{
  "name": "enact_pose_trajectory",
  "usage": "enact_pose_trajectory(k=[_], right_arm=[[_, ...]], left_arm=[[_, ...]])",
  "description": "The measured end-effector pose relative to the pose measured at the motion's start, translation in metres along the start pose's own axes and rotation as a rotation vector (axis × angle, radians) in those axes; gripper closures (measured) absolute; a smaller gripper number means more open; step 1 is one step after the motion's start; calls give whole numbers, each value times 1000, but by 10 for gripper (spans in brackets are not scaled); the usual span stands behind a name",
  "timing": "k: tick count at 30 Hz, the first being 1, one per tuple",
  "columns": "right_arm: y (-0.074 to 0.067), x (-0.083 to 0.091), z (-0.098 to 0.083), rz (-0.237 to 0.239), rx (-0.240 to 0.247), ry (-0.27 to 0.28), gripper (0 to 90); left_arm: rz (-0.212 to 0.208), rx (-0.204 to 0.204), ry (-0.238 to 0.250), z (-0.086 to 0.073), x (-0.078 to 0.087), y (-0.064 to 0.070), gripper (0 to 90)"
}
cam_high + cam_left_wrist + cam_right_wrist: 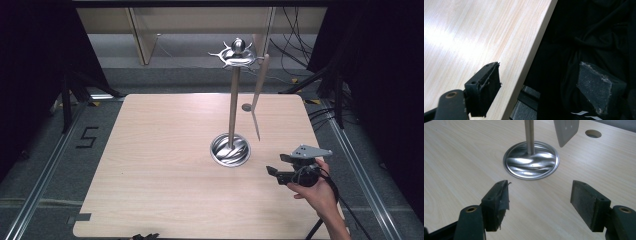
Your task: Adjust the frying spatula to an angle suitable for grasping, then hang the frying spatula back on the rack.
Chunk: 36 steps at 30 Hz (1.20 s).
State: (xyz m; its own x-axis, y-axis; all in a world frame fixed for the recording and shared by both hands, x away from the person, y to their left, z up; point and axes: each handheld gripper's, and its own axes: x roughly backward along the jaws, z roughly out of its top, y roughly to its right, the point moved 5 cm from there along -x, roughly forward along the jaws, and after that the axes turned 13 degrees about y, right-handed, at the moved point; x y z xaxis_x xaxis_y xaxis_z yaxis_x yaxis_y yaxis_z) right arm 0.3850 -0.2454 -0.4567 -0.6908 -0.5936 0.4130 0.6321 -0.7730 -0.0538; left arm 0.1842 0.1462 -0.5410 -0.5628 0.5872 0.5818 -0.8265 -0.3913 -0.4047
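A utensil stand rises from the middle of the table: a round shiny metal base [230,149], a thin pole [233,100] and a crown of hooks [237,54] on top. A long-handled spatula [260,85] hangs from a hook on the right, its blade end hovering above the table. In the right gripper view the base [531,161] and the spatula's grey blade [565,131] lie ahead. My right gripper [277,165] [540,192], held in a hand, stands open and empty to the front right of the base. My left gripper [542,77] is open and empty at the table's edge.
A small round hole [246,107] [593,133] sits in the wooden tabletop [165,150] behind the spatula. Dark cloth [594,37] lies beyond the table edge [536,50] in the left gripper view. Metal floor rails, cables and dark curtains surround the table.
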Motion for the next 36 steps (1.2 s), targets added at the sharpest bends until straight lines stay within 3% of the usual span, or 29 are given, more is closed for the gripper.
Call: enact_pose_trajectory(k=[2,5,9,11,17,27,29,30,36], right_arm=[[0,1,-2,-1,21,1,318],[-3,3,-6,-2,1,-3,314],[-5,5,-12,1,-4,-15,313],[-4,6,-17,3,16,-23,313],[-6,11,-26,0,-14,-37,311],[-6,18,-34,3,-5,-40,307],[-6,19,-34,7,3,-46,305],[-8,20,-35,5,-3,-40,304],[-15,25,-38,8,-8,-48,301]], left_arm=[[-11,3,0,0,0,0,178],[1,0,4,0,0,1,178],[-16,3,-2,0,1,0,178],[-25,2,-3,0,2,1,178],[-10,-1,0,0,1,1,178],[-5,-7,-2,1,0,1,177],[-24,-17,-13,0,2,1,179],[-29,-2,0,0,2,3,180],[8,-14,1,-1,1,2,179]])
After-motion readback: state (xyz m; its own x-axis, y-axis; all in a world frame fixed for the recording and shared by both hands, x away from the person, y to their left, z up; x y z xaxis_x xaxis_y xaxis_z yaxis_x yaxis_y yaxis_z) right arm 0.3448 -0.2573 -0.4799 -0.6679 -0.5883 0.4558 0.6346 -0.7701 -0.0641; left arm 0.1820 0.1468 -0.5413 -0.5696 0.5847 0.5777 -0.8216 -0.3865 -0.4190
